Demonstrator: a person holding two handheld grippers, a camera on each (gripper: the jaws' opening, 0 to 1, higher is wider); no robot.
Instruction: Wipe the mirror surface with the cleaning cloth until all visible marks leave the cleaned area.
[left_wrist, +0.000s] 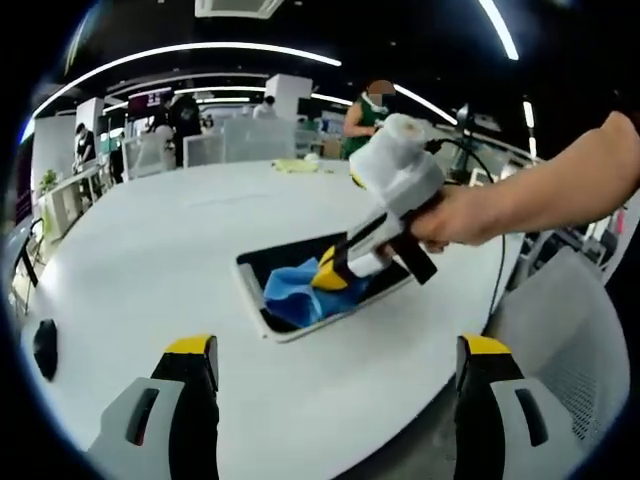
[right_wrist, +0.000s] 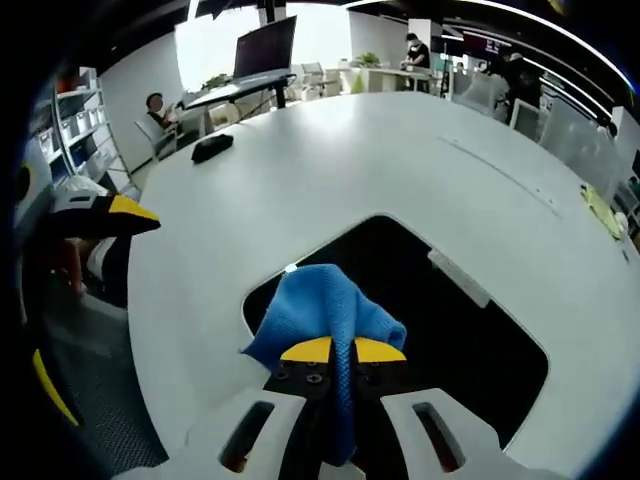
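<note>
A dark rectangular mirror (left_wrist: 290, 262) (right_wrist: 470, 330) with a white frame lies flat on the white table (left_wrist: 150, 250) (right_wrist: 330, 160). A blue cleaning cloth (left_wrist: 297, 290) (right_wrist: 318, 310) rests bunched on its surface. My right gripper (right_wrist: 343, 351) (left_wrist: 330, 275) is shut on the blue cloth, pressing it onto the mirror; a person's hand (left_wrist: 460, 215) holds that gripper. My left gripper (left_wrist: 335, 350) stands open above the table's near edge, short of the mirror, with nothing between its yellow-tipped fingers. One left gripper finger (right_wrist: 118, 213) enters the right gripper view from the left.
A small black object (left_wrist: 44, 347) (right_wrist: 212, 147) lies near the table edge. A yellow cloth (left_wrist: 295, 165) (right_wrist: 600, 212) lies further along the table. Several people, desks, chairs and a monitor (right_wrist: 262, 47) stand beyond it. A grey mesh chair (left_wrist: 560, 330) stands beside the table.
</note>
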